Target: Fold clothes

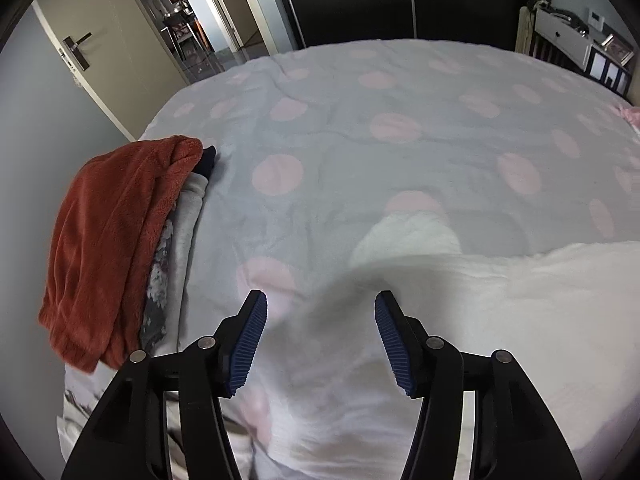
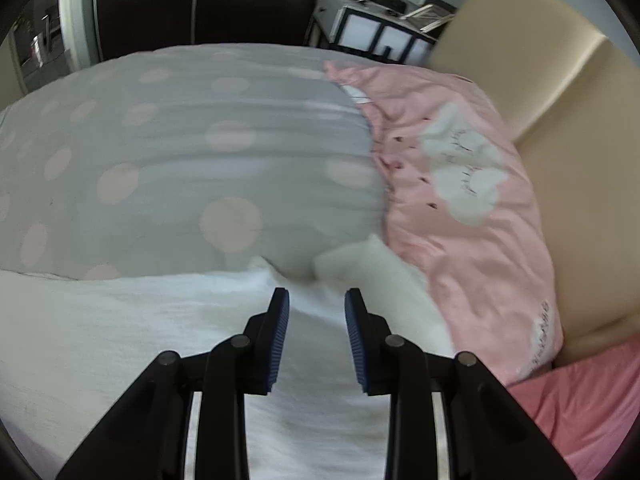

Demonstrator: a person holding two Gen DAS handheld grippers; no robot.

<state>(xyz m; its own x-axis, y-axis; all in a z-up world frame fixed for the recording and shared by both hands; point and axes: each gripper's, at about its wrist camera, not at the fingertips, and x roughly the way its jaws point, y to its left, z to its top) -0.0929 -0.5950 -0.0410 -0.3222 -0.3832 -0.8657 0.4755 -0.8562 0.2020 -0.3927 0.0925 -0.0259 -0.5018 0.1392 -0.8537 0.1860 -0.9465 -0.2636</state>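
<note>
The white garment (image 1: 460, 320) lies on the near part of the dotted bedspread (image 1: 360, 120), long axis left to right, directly under the left gripper (image 1: 321, 308) and right gripper (image 2: 317, 306), both released, neither nearer.

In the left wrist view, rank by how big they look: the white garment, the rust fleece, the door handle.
1. White garment, though it lies nearest the camera.
2. Rust fleece.
3. Door handle, far off, so its small look is unsure.
</note>
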